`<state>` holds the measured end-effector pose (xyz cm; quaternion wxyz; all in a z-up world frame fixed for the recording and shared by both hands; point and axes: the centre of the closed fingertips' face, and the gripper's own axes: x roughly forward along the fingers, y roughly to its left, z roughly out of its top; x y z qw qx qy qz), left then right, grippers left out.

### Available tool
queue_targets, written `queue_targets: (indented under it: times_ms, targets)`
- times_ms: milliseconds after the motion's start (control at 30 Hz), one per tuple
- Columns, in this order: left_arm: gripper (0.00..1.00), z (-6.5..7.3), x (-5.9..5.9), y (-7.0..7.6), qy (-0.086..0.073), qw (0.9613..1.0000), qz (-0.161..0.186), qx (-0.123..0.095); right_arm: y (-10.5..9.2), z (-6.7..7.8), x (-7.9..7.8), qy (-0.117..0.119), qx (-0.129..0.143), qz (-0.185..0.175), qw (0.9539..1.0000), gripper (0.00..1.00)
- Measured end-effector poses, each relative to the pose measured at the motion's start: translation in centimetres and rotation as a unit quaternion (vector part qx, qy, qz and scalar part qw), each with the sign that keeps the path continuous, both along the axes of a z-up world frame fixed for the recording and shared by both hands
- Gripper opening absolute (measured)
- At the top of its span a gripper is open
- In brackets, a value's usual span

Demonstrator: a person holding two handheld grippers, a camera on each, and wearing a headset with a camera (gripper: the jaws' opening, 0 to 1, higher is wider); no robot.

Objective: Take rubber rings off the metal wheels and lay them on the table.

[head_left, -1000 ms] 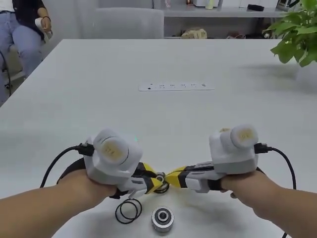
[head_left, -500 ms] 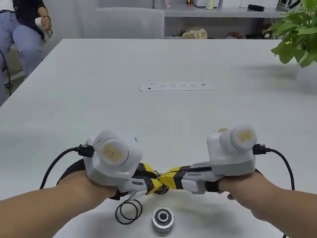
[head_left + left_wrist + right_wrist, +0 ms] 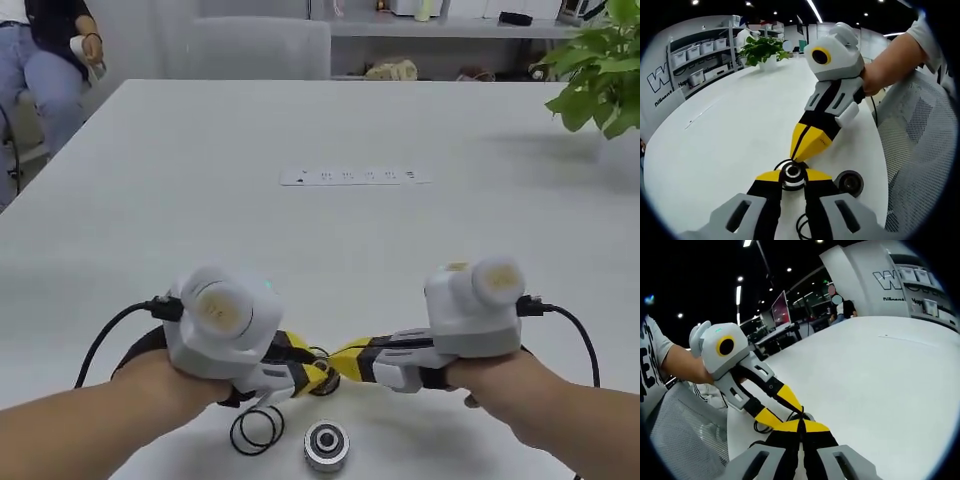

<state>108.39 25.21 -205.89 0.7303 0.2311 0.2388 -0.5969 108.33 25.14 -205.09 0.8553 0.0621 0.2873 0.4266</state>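
Both grippers: sunk slightly lower toward the table (image 3: 420,240) since one second ago.
Left gripper (image 3: 792,176): jaws clamped on the held wheel (image 3: 792,172), just above the table.
Right gripper (image 3: 801,427): jaws almost together, seemingly pinching the rubber ring (image 3: 780,165) of that wheel.
Second wheel (image 3: 326,445): on the table, looks bare.
Loose rings (image 3: 255,428): two already laid down; one ring is left, I judge.
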Motion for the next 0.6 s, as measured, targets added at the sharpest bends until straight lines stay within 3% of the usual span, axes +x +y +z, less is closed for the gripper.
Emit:
queue_targets:
  times_ms: [167, 367, 600]
  targets:
    - [0.18, 0.4, -0.5, 0.5, 0.008, 0.9999, -0.005, -0.007, 0.0, 0.2, 0.0, 0.001, 0.007, -0.002, 1.0, 0.0]
    - [0.24, 1.7, -0.8, 1.0, 0.015, 0.9994, -0.004, -0.031, 0.1, 0.7, -0.1, 0.0, 0.013, 0.001, 0.9999, 0.0]
    - [0.34, 3.3, -1.0, 1.8, 0.013, 0.9983, -0.002, -0.056, 0.0, 1.4, 0.0, -0.003, 0.024, -0.003, 0.9997, 0.0]
